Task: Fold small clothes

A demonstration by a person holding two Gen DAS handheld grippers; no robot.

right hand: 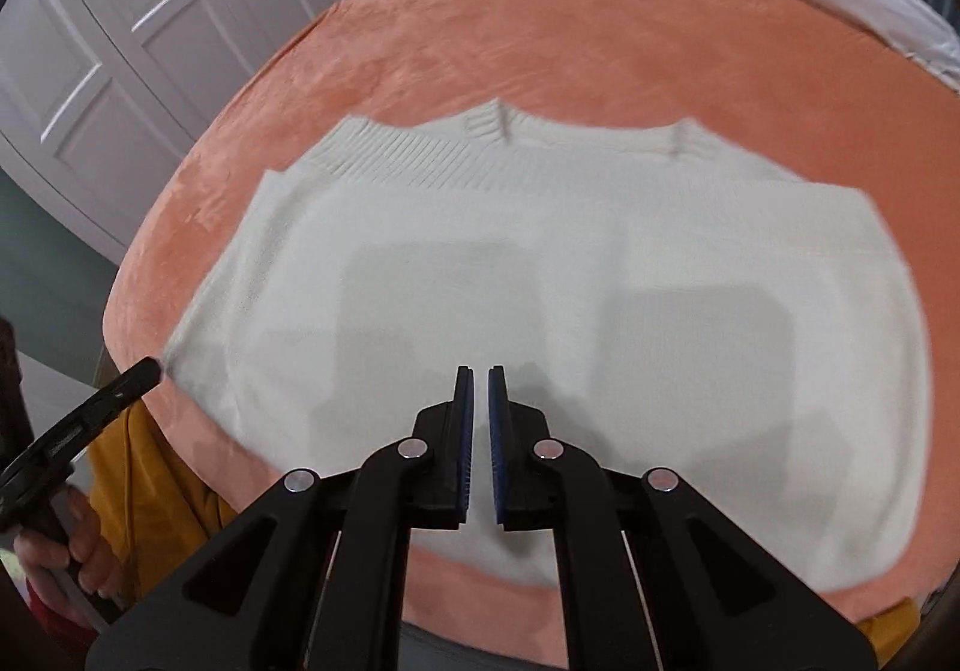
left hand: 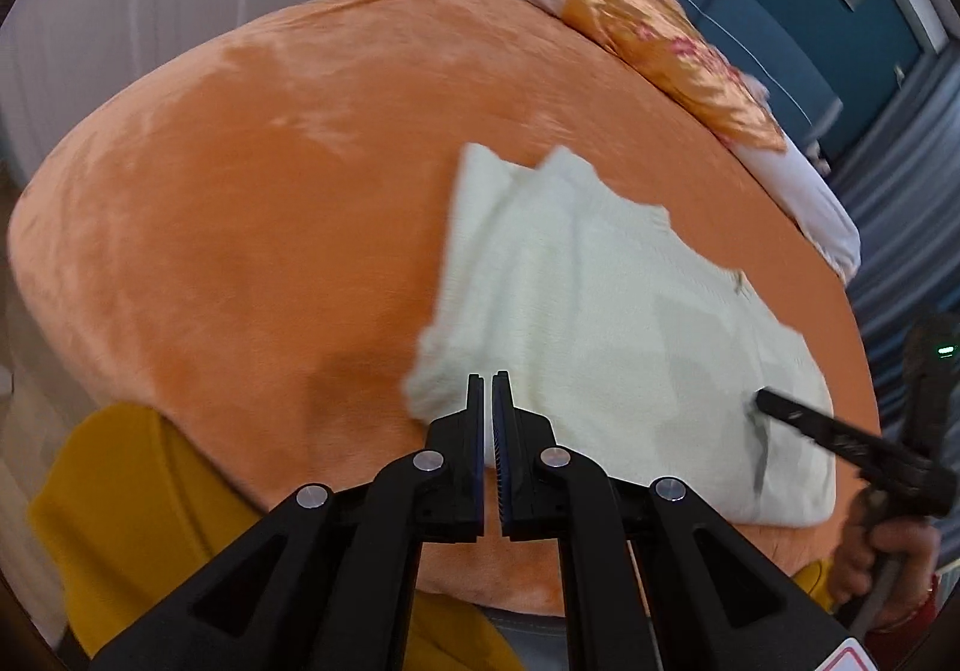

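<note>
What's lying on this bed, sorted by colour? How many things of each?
White: 2, the knitted garment spread flat and the bedding roll at the far edge.
Orange: 2, the bedspread and the shiny floral cloth lying over that roll.
Total: 4.

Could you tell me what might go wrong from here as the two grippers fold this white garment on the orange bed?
1. The left gripper pinches only a corner of the white knit garment, so the cloth may slip free when lifted.
2. The right gripper is nearly closed over the flat middle and seems to hold nothing; a one-sided lift could give a crooked fold.
3. The plush orange bedcover may drag the knit and bunch it.
</note>
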